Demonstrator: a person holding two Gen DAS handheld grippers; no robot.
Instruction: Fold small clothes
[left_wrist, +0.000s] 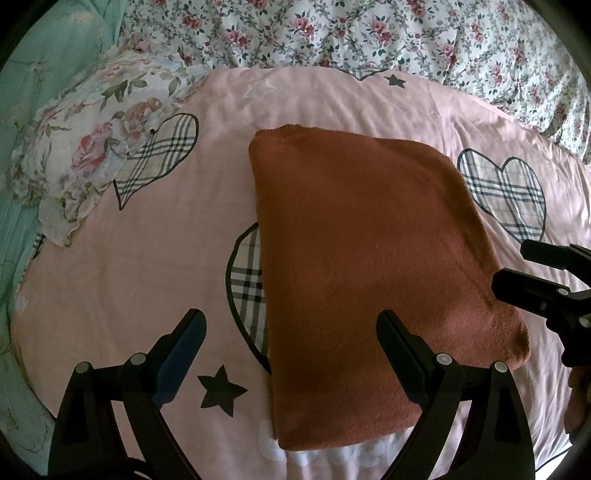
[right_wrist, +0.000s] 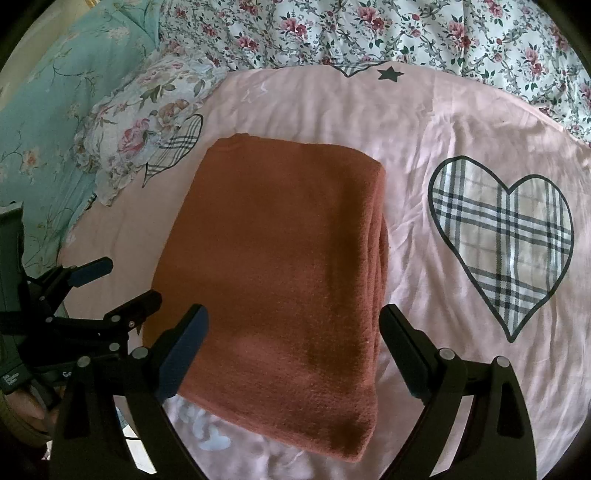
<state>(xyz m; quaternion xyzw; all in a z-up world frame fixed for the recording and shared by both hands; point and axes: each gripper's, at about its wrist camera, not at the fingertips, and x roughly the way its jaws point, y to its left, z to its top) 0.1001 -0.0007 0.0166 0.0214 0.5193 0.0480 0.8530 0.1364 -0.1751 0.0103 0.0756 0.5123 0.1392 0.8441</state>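
A rust-orange knit garment (left_wrist: 369, 258) lies folded into a thick rectangle on the pink bedsheet (left_wrist: 129, 277); it also shows in the right wrist view (right_wrist: 280, 266), with stacked folded layers along its right edge. My left gripper (left_wrist: 291, 325) is open and empty, hovering over the garment's near left edge. My right gripper (right_wrist: 295, 321) is open and empty above the garment's near end. The right gripper shows at the right edge of the left wrist view (left_wrist: 517, 269), next to the garment's right corner. The left gripper shows at the left in the right wrist view (right_wrist: 122, 280).
The pink sheet carries plaid hearts (right_wrist: 506, 236) and black stars (left_wrist: 219, 391). A floral pillow (left_wrist: 85, 158) lies at the left, a teal floral quilt (right_wrist: 40, 122) beyond it, and a white rose-print quilt (left_wrist: 369, 29) runs along the back.
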